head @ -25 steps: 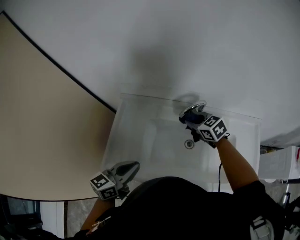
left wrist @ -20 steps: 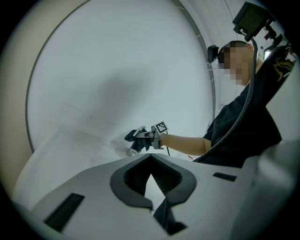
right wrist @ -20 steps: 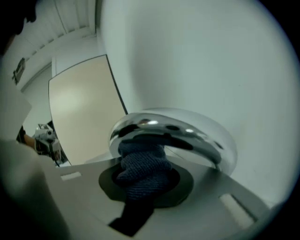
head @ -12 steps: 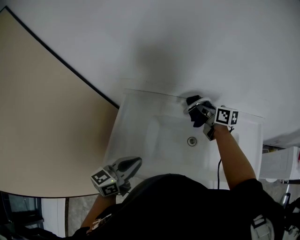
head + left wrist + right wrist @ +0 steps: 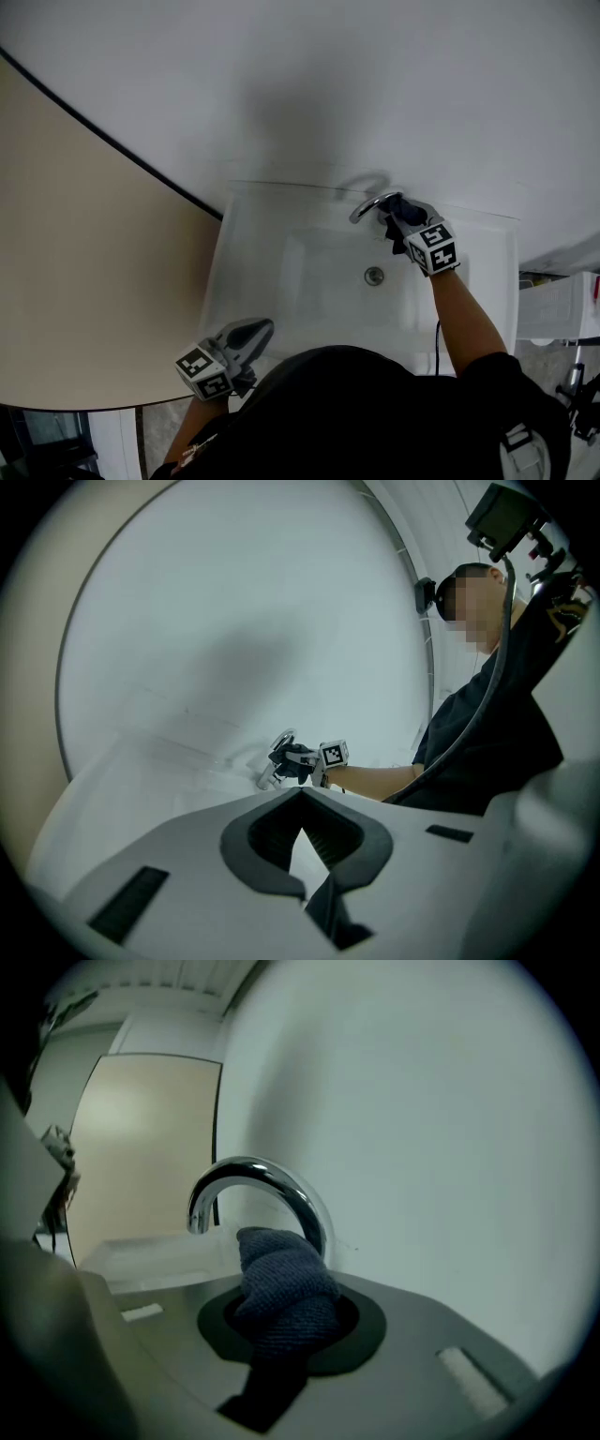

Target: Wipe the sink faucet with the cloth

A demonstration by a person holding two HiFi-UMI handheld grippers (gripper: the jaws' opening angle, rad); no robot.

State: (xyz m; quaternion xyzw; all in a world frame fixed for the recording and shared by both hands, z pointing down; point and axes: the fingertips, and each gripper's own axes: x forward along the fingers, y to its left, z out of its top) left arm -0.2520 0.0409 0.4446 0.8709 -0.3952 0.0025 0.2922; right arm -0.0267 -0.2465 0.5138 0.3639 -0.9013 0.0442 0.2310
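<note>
A curved chrome faucet (image 5: 367,203) rises at the back rim of the white sink (image 5: 272,272). My right gripper (image 5: 396,214) is shut on a bunched dark blue cloth (image 5: 279,1288), and the cloth presses against the base of the faucet's (image 5: 253,1190) arch on its right side. From the left gripper view the faucet (image 5: 275,761) and cloth (image 5: 292,760) show small in the distance. My left gripper (image 5: 253,334) is shut with nothing in it, at the sink's near left corner, well away from the faucet.
A round drain (image 5: 374,276) lies in the basin. The white wall (image 5: 309,84) runs behind the sink, and a beige panel (image 5: 84,272) stands to the left. White items (image 5: 561,319) lie at the right. The person's dark torso (image 5: 356,412) fills the near edge.
My right gripper with the cloth has swung along the faucet, from its front at the spout, round to its right side near the base. The left gripper has stayed put.
</note>
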